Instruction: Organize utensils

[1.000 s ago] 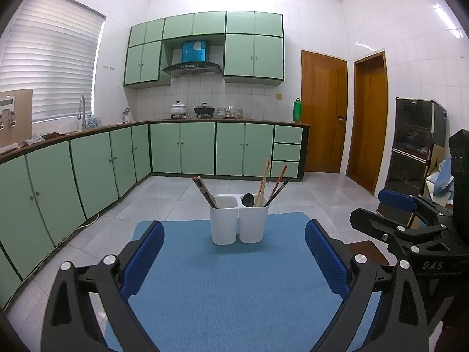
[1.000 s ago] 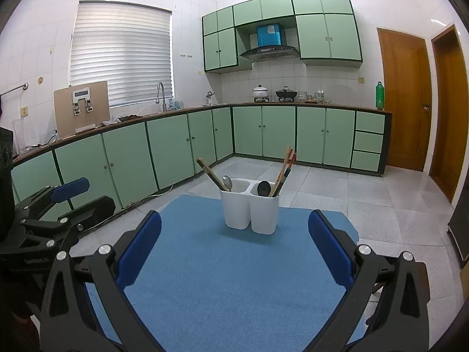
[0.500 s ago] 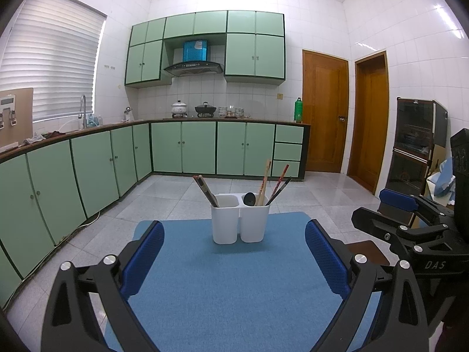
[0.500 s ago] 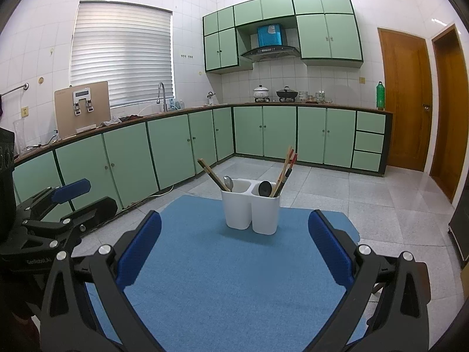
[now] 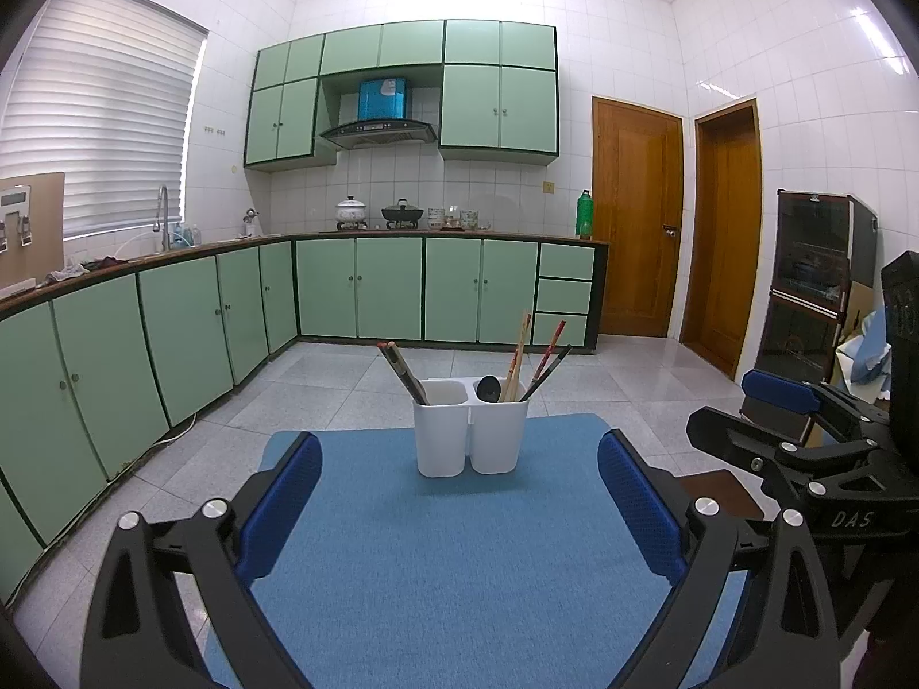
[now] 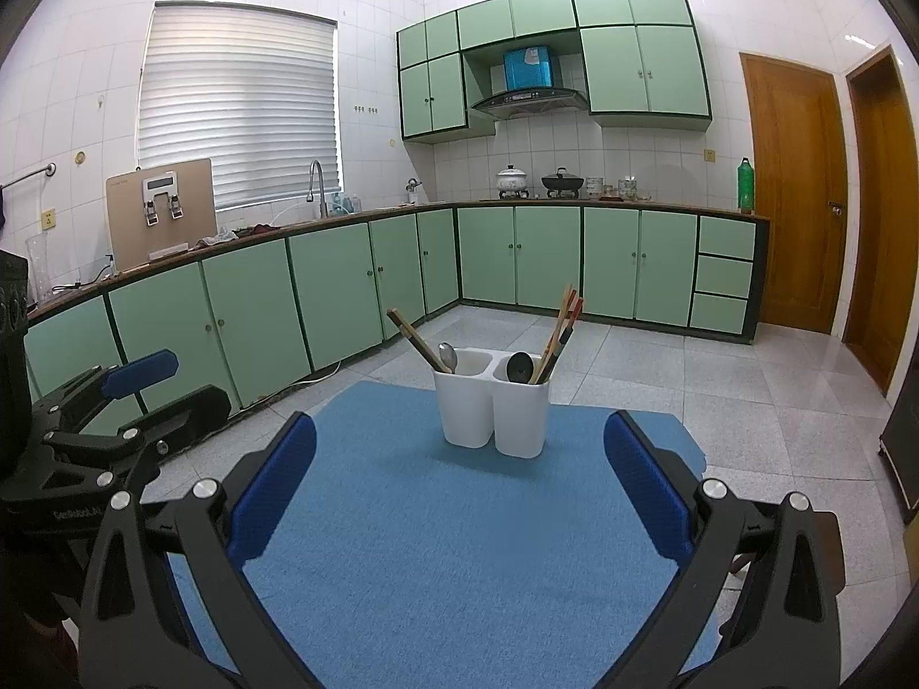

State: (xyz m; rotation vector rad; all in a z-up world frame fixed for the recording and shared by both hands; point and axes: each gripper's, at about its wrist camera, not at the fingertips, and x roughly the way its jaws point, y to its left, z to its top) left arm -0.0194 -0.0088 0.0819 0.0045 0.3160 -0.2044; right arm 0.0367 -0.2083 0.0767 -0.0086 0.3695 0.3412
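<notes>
A white two-compartment utensil holder (image 5: pixel 470 428) (image 6: pixel 493 405) stands upright at the far end of a blue mat (image 5: pixel 459 562) (image 6: pixel 459 551). Its left cup holds dark chopsticks (image 5: pixel 402 370) and a metal spoon (image 6: pixel 447 356). Its right cup holds a black spoon (image 5: pixel 488 388) and several wooden and red chopsticks (image 5: pixel 537 359). My left gripper (image 5: pixel 459 508) is open and empty, well short of the holder. My right gripper (image 6: pixel 459 488) is open and empty too. Each gripper shows in the other's view, the right one (image 5: pixel 804 430) and the left one (image 6: pixel 115 402).
Green kitchen cabinets (image 5: pixel 172 333) run along the left and back walls. Two wooden doors (image 5: pixel 678 224) stand at the right. A dark cabinet (image 5: pixel 810 287) stands at the far right. Tiled floor (image 6: pixel 746 390) surrounds the table.
Both grippers have shifted very slightly; the holder sits a touch lower and nearer in the views. Nothing was taken hold of or let go.
</notes>
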